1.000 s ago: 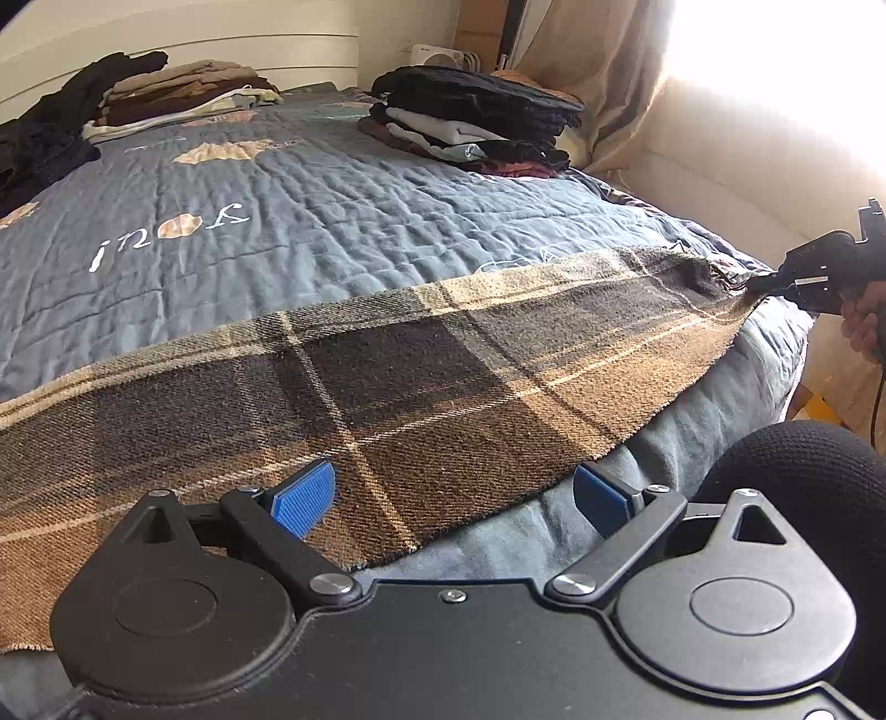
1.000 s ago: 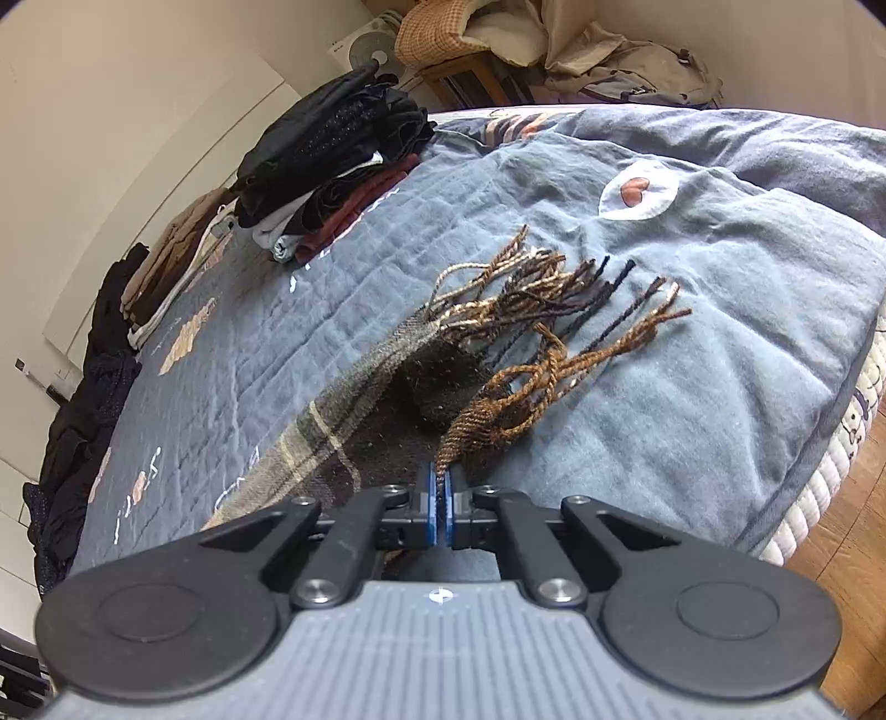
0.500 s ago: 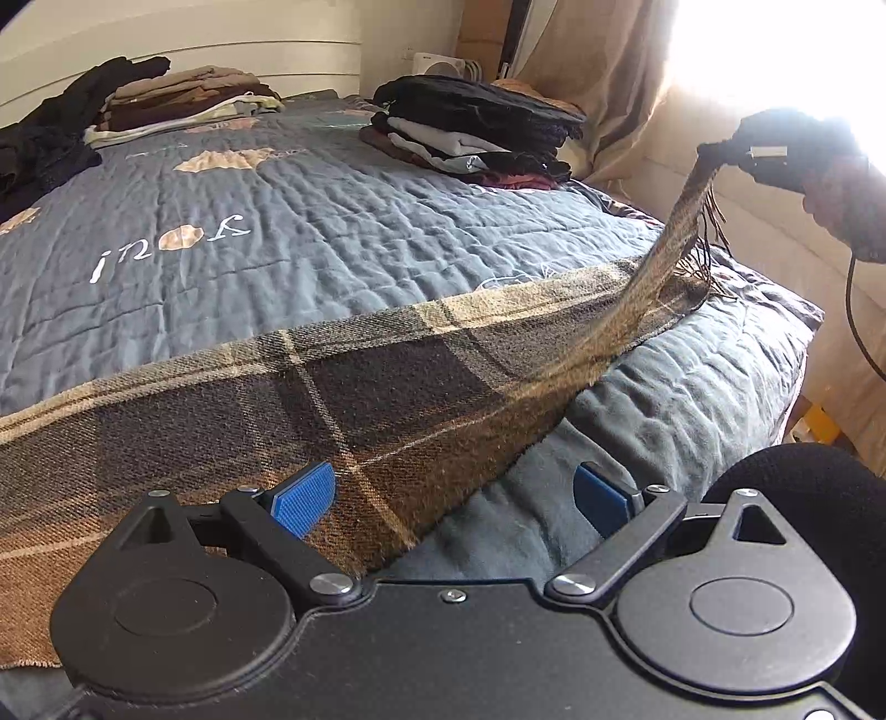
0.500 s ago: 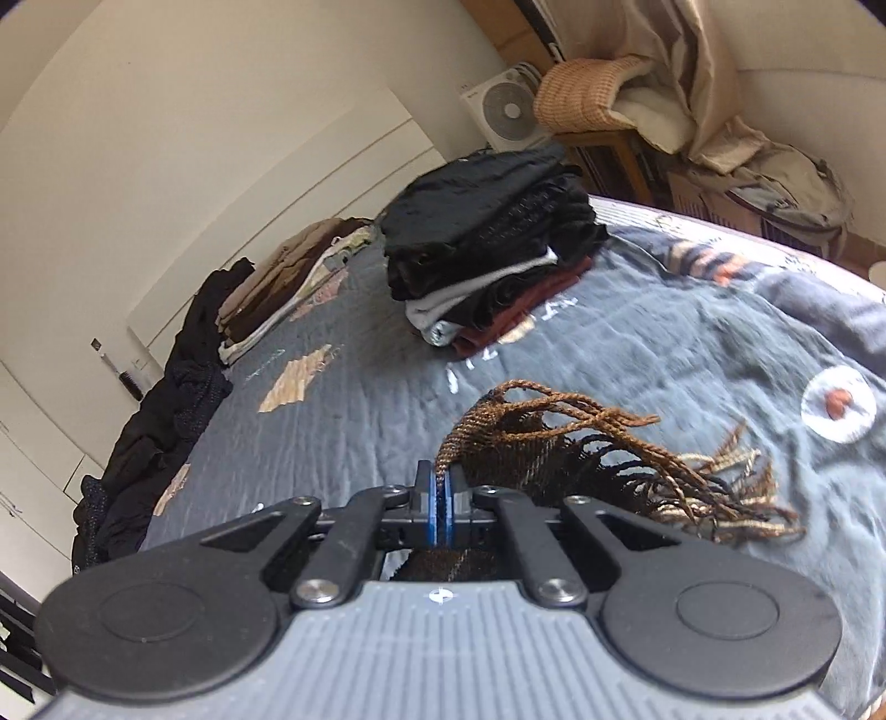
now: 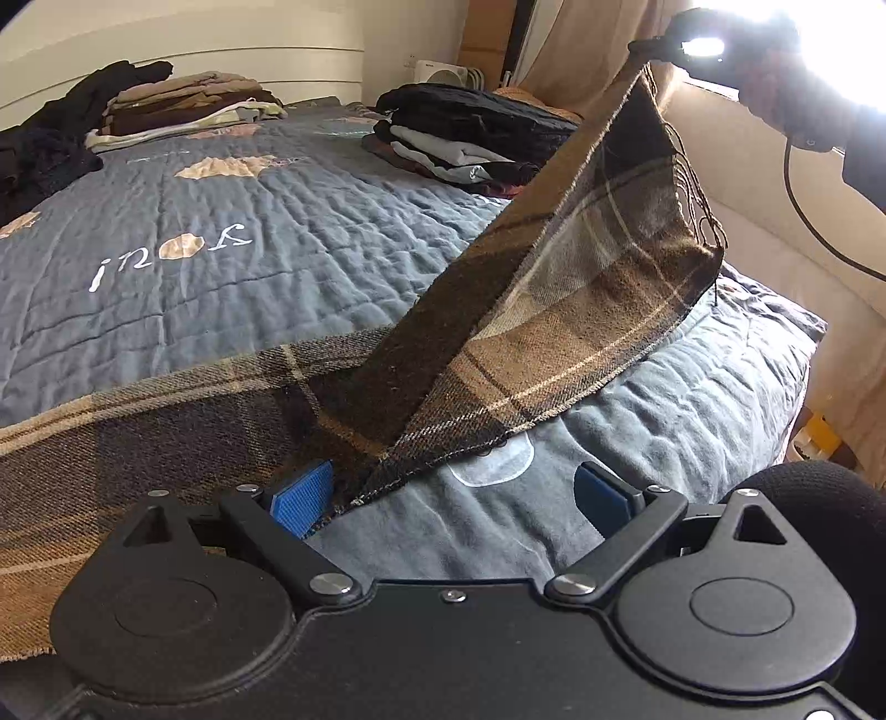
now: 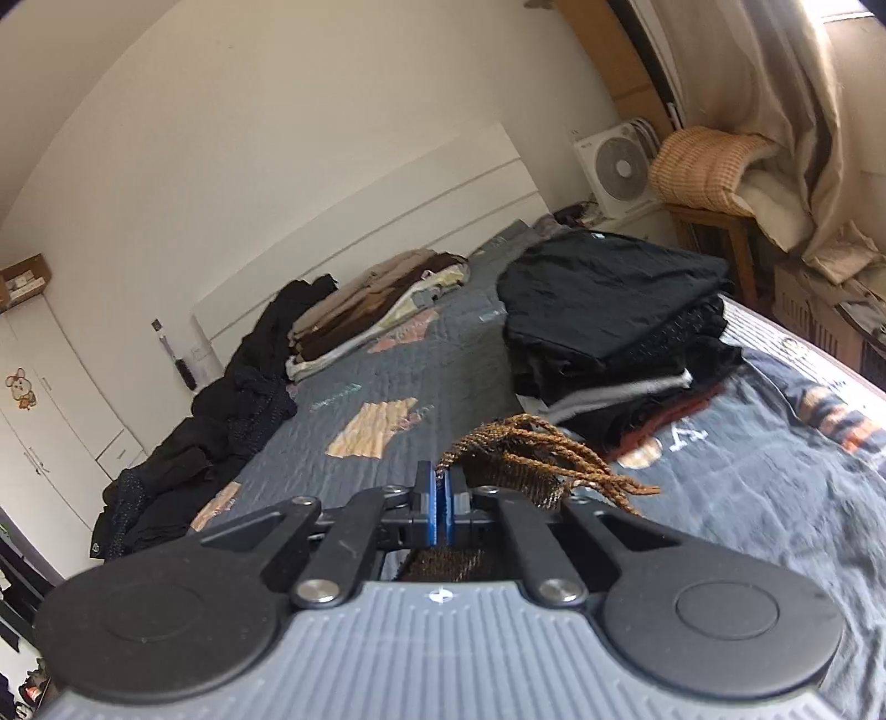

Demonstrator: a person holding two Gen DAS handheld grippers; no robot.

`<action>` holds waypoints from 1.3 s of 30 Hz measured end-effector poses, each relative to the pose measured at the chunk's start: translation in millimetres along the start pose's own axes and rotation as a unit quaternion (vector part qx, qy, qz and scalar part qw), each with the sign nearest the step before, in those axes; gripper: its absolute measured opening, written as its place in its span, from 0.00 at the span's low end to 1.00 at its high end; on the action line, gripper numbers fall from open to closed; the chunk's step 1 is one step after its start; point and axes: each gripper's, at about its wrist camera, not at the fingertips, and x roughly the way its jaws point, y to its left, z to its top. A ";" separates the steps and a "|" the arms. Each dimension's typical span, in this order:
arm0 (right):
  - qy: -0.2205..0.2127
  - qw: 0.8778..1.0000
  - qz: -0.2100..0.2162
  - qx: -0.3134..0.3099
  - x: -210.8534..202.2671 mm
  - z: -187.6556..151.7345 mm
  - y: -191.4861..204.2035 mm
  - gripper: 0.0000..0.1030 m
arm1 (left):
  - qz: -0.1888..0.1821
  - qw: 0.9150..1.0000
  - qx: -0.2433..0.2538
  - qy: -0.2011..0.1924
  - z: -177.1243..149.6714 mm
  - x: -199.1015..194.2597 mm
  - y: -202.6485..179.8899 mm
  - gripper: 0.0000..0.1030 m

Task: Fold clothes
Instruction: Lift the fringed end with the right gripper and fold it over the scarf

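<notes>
Two hand-held grippers work one plaid scarf on a bed. The right hand-held gripper has its blue pads pressed together on the scarf's fringed end — brown tassels spill out to the right of the pads, and a strip of weave shows just below them. In the left wrist view that same right hand-held gripper sits high at the upper right against window glare, a hand behind it, and the scarf hangs from it in a slanting sheet down toward the bed.

The left hand-held gripper is spread wide and pinches nothing. The scarf's near edge runs just ahead of its left pad, whether touching it I cannot tell; the rest of the scarf lies flat on the quilt off to the left. Its right pad stands over bare quilt.

Well beyond both hand-held grippers are folded piles: a dark stack ahead and to the right of the right one, a tan stack farther ahead to its left, and loose black clothes — far left along the bed's edge
</notes>
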 end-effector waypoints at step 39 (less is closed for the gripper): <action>0.139 0.965 -0.120 0.190 -12.0 -195.2 -188.5 0.61 | 0.002 0.999 -0.031 0.007 -15.9 -10.8 17.3 0.91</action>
